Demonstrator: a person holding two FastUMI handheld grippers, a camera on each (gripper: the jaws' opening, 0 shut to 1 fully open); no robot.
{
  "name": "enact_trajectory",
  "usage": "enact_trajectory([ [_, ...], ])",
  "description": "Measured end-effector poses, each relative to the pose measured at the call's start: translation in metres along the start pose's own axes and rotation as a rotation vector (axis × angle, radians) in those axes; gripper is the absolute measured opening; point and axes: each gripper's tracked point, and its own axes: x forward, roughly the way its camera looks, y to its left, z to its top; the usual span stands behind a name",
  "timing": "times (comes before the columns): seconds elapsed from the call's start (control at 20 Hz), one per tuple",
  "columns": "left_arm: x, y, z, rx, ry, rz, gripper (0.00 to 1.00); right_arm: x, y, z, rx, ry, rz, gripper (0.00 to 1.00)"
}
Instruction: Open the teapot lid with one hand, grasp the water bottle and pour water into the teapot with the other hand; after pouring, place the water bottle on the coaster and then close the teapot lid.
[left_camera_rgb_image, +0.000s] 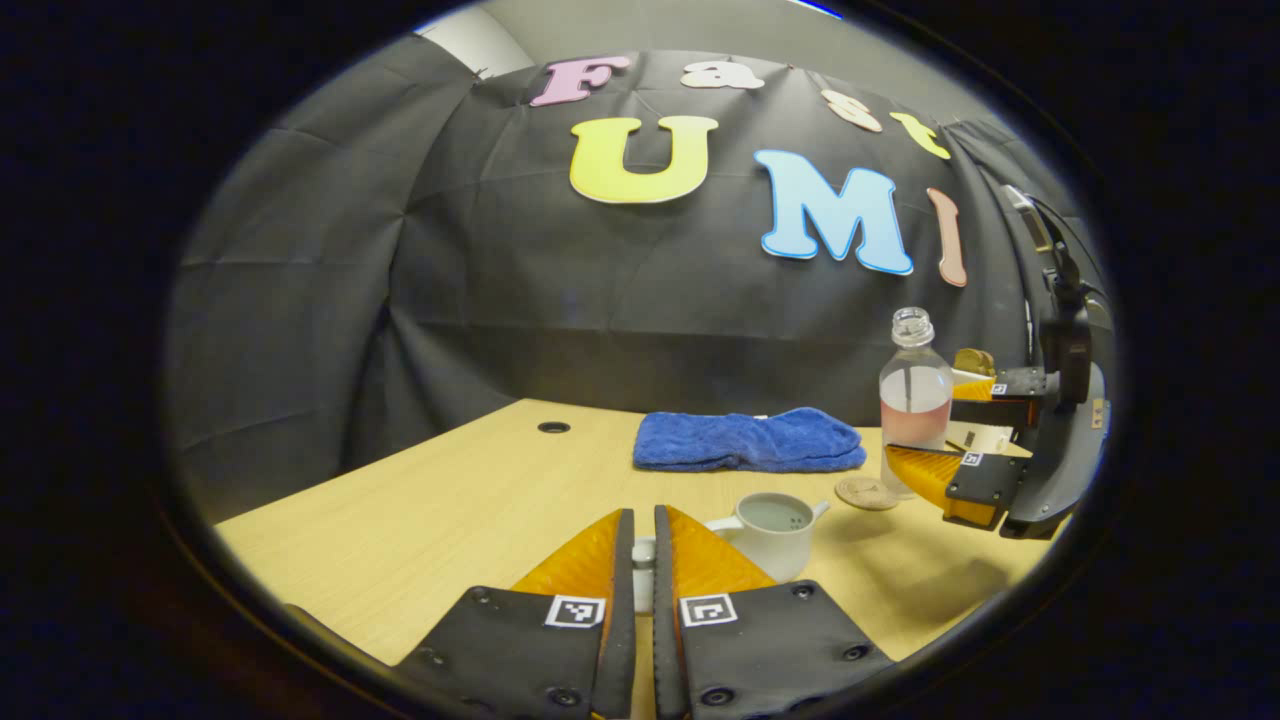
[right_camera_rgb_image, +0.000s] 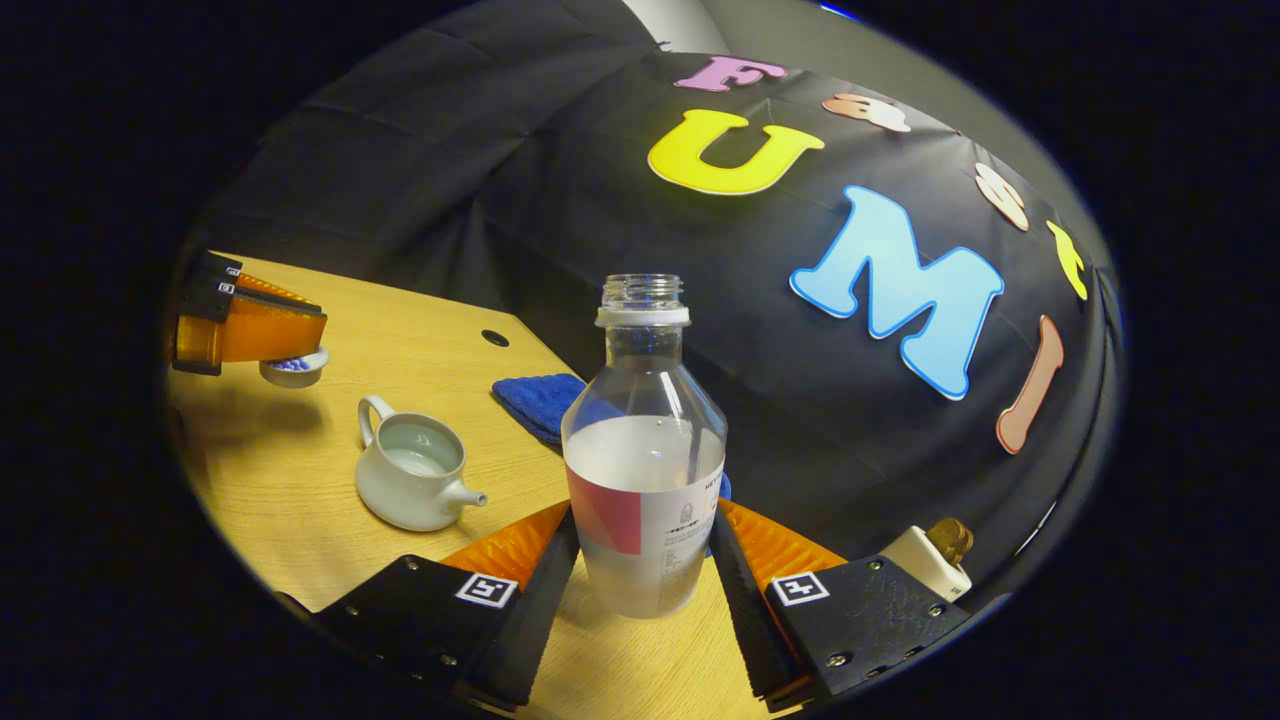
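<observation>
Teapot (right_camera_rgb_image: 412, 486) lidless on table (left_camera_rgb_image: 450, 510), water inside. Left gripper (left_camera_rgb_image: 643, 545) pinches lid (right_camera_rgb_image: 293, 366), lifted left of pot. Right gripper (right_camera_rgb_image: 640, 545) clamps uncapped water bottle (right_camera_rgb_image: 644, 470), upright, about half full. Coaster (left_camera_rgb_image: 866, 492) near bottle; blue towel (left_camera_rgb_image: 748, 440) at far side.

1. The table (left_camera_rgb_image: 450, 500) looks like pale wood-grain laminate, smooth and matt.
2. The towel (left_camera_rgb_image: 748, 441) is fluffy blue cloth.
3. The bottle (right_camera_rgb_image: 645, 440) is clear glossy plastic.
4. The teapot (right_camera_rgb_image: 412, 478) looks like smooth glazed white ceramic.
5. The coaster (left_camera_rgb_image: 866, 492) looks wooden.
</observation>
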Motion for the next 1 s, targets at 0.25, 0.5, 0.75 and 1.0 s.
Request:
enact_trajectory([
  [0.25, 0.005, -0.011, 0.006, 0.009, -0.005, -0.015, 0.14, 0.026, -0.023, -0.019, 0.189, 0.021, -0.040, 0.77],
  [0.5, 0.009, -0.022, 0.012, 0.024, -0.012, -0.026, 0.14, 0.053, -0.040, -0.051, 0.319, 0.064, -0.099, 0.77],
  [0.75, 0.011, -0.034, 0.016, 0.020, -0.013, -0.043, 0.14, 0.065, -0.042, -0.058, 0.413, 0.062, -0.102, 0.77],
  [1.0, 0.009, -0.036, 0.017, 0.022, -0.009, -0.042, 0.14, 0.069, -0.045, -0.065, 0.493, 0.067, -0.112, 0.77],
])
